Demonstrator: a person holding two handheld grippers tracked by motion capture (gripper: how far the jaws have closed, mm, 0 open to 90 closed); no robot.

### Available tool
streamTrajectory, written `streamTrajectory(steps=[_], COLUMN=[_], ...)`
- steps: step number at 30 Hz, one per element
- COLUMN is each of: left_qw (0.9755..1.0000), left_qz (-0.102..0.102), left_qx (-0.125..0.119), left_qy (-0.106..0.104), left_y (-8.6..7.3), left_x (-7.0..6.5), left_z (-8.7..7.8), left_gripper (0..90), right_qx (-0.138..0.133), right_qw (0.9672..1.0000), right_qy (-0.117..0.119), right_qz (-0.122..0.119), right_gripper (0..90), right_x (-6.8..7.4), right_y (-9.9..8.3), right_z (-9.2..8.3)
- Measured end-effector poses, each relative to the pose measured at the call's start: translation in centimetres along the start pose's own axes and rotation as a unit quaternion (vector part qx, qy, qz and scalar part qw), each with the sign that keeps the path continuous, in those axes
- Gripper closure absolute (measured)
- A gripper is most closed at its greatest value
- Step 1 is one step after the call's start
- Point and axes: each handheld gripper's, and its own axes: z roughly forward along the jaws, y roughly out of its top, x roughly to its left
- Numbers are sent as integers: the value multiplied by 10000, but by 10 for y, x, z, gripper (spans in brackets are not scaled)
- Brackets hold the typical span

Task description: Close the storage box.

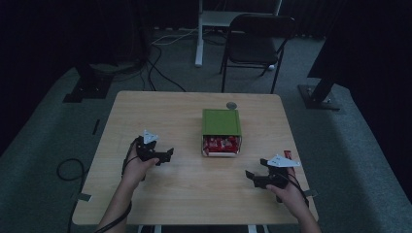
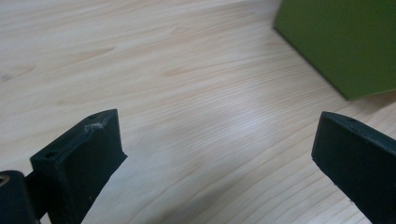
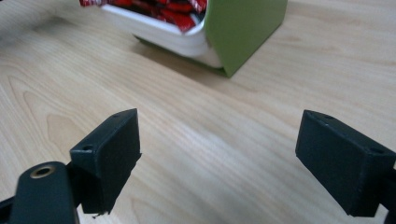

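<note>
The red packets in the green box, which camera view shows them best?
The high view: the red packets lie in the white tray sliding out of the green box. The right gripper view catches their edge at the top. The left gripper view shows the box's green side.

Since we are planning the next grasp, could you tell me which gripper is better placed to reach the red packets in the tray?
Probably the right gripper: its open jaws face the white tray's open end, where the red packets lie. The left gripper, also open, faces the green sleeve's closed side.
</note>
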Motion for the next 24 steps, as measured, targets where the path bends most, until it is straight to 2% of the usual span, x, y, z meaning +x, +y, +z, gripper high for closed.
streamTrajectory(steps=[3,5,11,14,19,24], left_qw=[9999,9997,9990,9985,9967,9935], left_qz=[-133,-104,-286,-291,-373,-520], left_qx=[-12,44,57,117,174,266], left_qy=[53,199,345,445,694,981], left_y=[-7,-11,-22,-28,-36,-45], left_x=[4,6,13,17,25,32], left_z=[-3,-5,-10,-13,-19,-23], left_gripper=[30,29,29,30,30,30], right_qx=[54,65,239,304,393,506], right_qw=[10000,9999,9997,9995,9992,9987], right_qy=[8,27,-8,8,-28,-35], right_qz=[13,73,-49,-63,-89,-76], right_gripper=[134,135,135,134,135,135], right_x=[1,3,8,9,9,8], right_y=[-5,-8,-16,-19,-24,-28], right_z=[-2,-3,-7,-8,-9,-9])
